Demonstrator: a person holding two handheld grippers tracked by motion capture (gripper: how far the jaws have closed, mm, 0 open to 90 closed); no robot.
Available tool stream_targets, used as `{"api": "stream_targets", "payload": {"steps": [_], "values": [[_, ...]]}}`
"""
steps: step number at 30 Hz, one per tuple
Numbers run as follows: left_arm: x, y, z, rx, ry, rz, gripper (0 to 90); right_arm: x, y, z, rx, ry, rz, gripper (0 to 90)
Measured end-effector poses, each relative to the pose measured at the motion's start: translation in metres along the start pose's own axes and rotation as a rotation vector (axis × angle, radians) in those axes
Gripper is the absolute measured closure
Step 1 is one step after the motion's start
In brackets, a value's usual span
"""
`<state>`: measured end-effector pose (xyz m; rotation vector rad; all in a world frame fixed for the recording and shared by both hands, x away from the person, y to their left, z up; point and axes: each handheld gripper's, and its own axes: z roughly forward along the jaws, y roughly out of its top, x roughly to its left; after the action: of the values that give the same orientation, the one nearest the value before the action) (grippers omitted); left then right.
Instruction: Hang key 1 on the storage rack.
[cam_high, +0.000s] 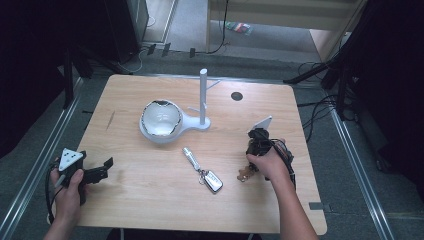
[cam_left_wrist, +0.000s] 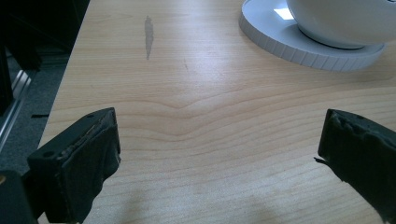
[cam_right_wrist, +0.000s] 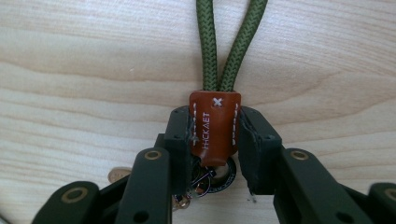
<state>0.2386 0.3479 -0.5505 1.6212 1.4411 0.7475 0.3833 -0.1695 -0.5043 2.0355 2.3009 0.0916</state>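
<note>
Brown leather tab (cam_right_wrist: 215, 126) is being pinched between the right tongs (cam_right_wrist: 215, 140), near the surface's (cam_high: 150, 170) right side. Right hand (cam_high: 270, 162) is being held low over the surface, tongs angled downward. A looped green cord (cam_right_wrist: 219, 42) is being trailed from the tab; metal rings are seen beneath. Left tongs (cam_left_wrist: 219, 154) are being held wide over bare wood, near the left edge.
</note>
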Motion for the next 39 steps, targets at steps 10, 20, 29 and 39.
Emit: {"api": "stream_targets", "payload": {"steps": [10,20,29,39], "values": [[0.0,0.0,0.0,0.002,0.004,0.003,0.0,0.001,-0.002,0.0,-0.001,0.001,-0.02,69.6],[0.0,0.0,0.0,0.001,0.005,0.005,0.0,-0.001,-0.007,-0.001,-0.029,0.015,-0.018,70.3],[0.0,0.0,0.0,0.002,0.006,0.002,0.0,-0.008,-0.021,-0.005,-0.152,0.054,-0.005,70.5],[-0.001,0.0,0.0,0.002,0.006,0.003,0.0,-0.009,-0.031,-0.032,-0.362,0.091,-0.016,70.6]]}}
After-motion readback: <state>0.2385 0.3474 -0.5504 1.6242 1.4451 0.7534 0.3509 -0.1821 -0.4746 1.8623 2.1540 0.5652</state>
